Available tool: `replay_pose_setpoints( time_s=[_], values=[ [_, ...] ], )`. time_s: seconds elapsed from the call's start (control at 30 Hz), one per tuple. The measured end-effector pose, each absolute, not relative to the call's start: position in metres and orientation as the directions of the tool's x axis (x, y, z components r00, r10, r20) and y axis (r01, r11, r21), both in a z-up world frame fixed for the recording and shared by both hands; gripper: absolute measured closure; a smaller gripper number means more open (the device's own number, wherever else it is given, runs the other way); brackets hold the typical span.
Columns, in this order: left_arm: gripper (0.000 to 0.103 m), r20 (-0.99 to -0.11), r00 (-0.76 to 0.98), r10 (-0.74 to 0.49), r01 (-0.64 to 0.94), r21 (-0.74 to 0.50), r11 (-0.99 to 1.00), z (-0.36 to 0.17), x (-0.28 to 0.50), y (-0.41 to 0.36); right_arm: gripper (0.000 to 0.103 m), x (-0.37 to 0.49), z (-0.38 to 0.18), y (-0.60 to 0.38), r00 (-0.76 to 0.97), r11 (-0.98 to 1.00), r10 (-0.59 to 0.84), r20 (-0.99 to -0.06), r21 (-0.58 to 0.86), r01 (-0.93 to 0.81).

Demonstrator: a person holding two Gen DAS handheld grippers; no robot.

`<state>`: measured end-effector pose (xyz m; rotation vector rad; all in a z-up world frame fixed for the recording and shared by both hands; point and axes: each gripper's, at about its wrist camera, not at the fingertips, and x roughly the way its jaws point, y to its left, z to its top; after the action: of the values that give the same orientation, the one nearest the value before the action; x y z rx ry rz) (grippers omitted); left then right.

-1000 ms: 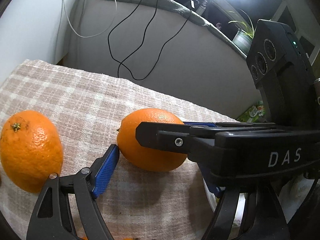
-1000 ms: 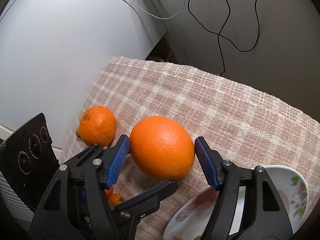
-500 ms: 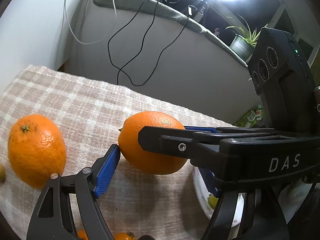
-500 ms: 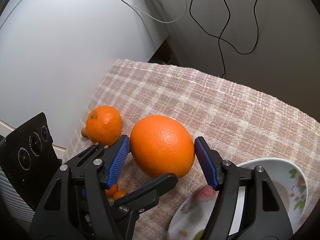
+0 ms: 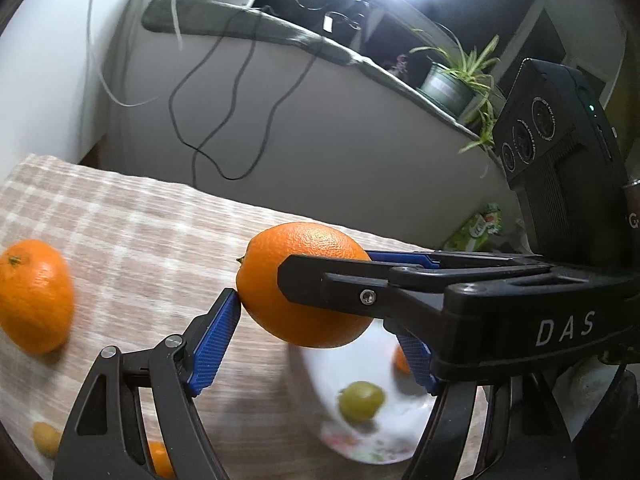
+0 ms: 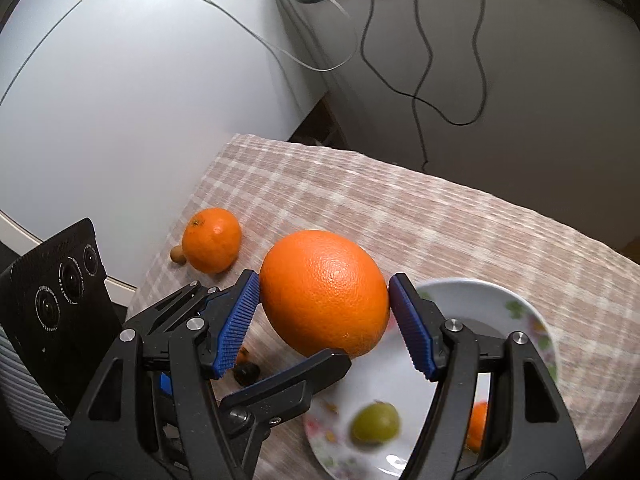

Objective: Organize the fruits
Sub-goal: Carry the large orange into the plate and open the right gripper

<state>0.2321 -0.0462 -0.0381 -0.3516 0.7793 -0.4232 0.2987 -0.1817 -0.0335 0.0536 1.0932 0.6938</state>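
Both grippers hold one large orange (image 5: 276,280), also in the right wrist view (image 6: 324,292), lifted above the checked cloth at the near rim of a white floral plate (image 6: 532,320). My right gripper (image 6: 324,320) is shut on it from both sides. My left gripper (image 5: 316,336) has its left pad touching the orange; its right pad is hidden behind the other tool. The plate (image 5: 320,372) holds a green fruit (image 6: 376,422) and a small orange fruit (image 6: 478,424). A second orange (image 6: 212,238) lies on the cloth at the left (image 5: 34,294).
Small fruits lie on the cloth near the left gripper (image 5: 46,438), (image 5: 160,458), and one by the second orange (image 6: 177,255). A dark small object (image 6: 246,372) lies below the fingers. Cables (image 6: 420,40) hang on the grey wall behind. A potted plant (image 5: 452,84) stands on the ledge.
The large orange has been lifted off the cloth and carried right, over the plate's edge. The plate with its green fruit has come into view; the second orange has receded left.
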Motion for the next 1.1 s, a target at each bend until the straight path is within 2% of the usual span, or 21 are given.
replay_pose_setpoints(
  time_s=[0.37, 1.1],
  values=[
    [0.028, -0.610, 0.592, -0.527, 0.281, -0.457, 0.844, -0.042, 0.231, -0.092, 0.033, 0.289, -0.037, -0.235, 0.291, 0.817, 0.522, -0.802, 0.372, -0.441],
    [0.031, -0.654, 0.545, -0.524, 0.278, -0.449, 0.849, -0.056, 0.239, -0.118, 0.033, 0.284, -0.052, -0.242, 0.280, 0.844, 0.470, -0.837, 0.334, -0.420]
  ],
)
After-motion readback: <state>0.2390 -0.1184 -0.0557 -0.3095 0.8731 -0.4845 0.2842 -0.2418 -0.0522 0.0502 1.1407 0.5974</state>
